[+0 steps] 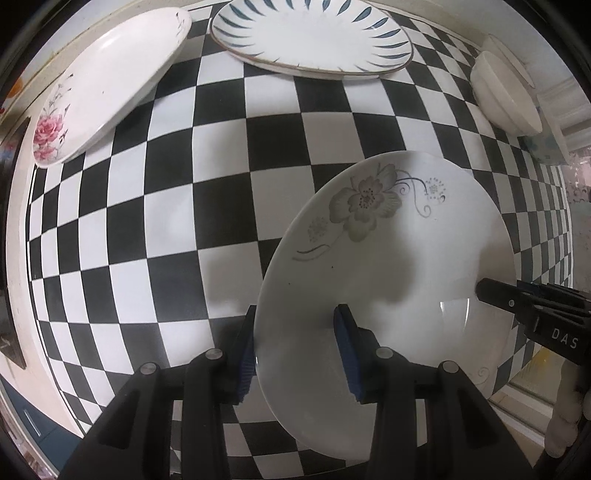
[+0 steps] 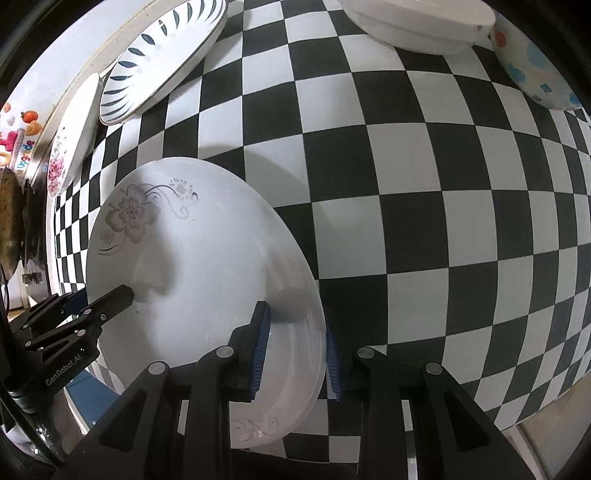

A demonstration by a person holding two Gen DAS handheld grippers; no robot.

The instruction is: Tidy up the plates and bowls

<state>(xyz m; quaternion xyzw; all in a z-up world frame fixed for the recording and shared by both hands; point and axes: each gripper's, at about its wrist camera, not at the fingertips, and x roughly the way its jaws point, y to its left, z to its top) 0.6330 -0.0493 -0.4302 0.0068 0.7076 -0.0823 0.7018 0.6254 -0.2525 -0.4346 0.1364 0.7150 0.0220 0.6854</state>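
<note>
Grey-flower plate [image 1: 388, 280], lower right of the left view, is clamped at opposite rims by left gripper [image 1: 295, 354] and right gripper [image 2: 297, 354]; blue-leaf plate [image 1: 314, 33] lies top centre, well apart.

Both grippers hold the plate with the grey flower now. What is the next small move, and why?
Probably carry the grey-flower plate toward the blue-leaf plate at the far edge. The left gripper and right gripper each clamp an opposite rim, so the hold looks steady, and the checkered tablecloth between is bare.
</note>
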